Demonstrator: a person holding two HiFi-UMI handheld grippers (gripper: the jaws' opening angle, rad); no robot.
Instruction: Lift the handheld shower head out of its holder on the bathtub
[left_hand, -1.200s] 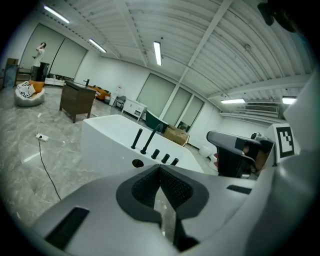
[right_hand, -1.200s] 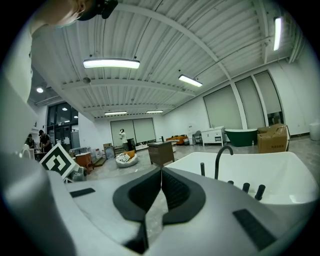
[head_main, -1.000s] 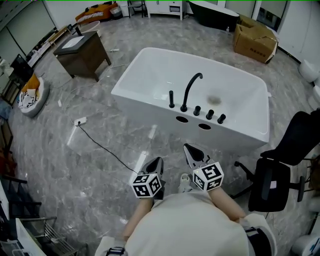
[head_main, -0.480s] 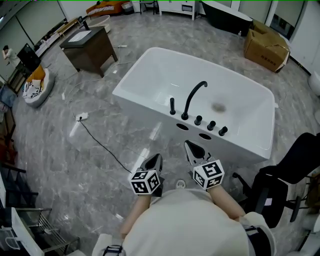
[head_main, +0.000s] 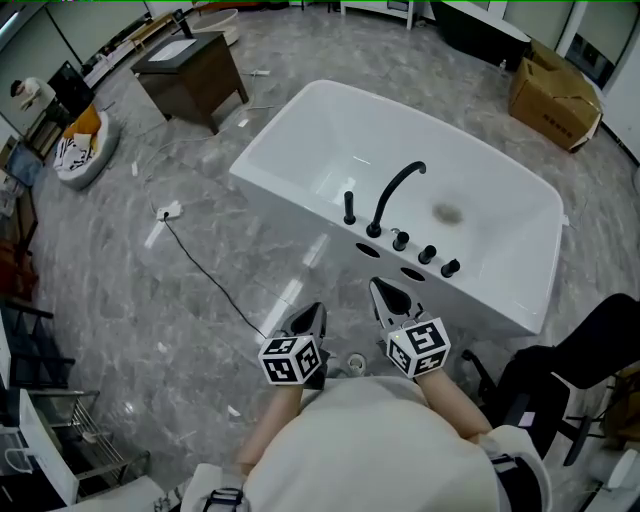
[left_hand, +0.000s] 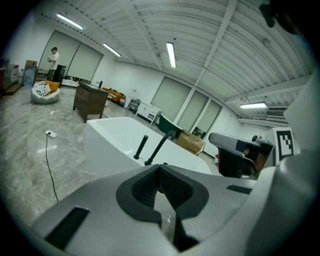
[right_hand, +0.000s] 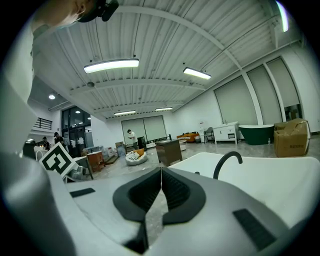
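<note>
The white bathtub (head_main: 300, 150) fills the middle of the head view, its black fittings ranged along the near rim for easy reach. The handheld shower head (head_main: 349, 208) stands upright in its holder, just left of the arched spout (head_main: 395, 190). At bottom centre both forearms reach forward; the left gripper (head_main: 312, 314) and right gripper (head_main: 386, 294) point at the tub, well short of it, jaws closed and empty.

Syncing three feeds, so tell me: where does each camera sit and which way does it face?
Head view: on the head, steeply down at the bathtub; left tongs, right tongs, torso show.
Left gripper view: on the left tongs, facing the bathtub along its shut jaws.
Right gripper view: on the right tongs, likewise.
All share the black spout.
</note>
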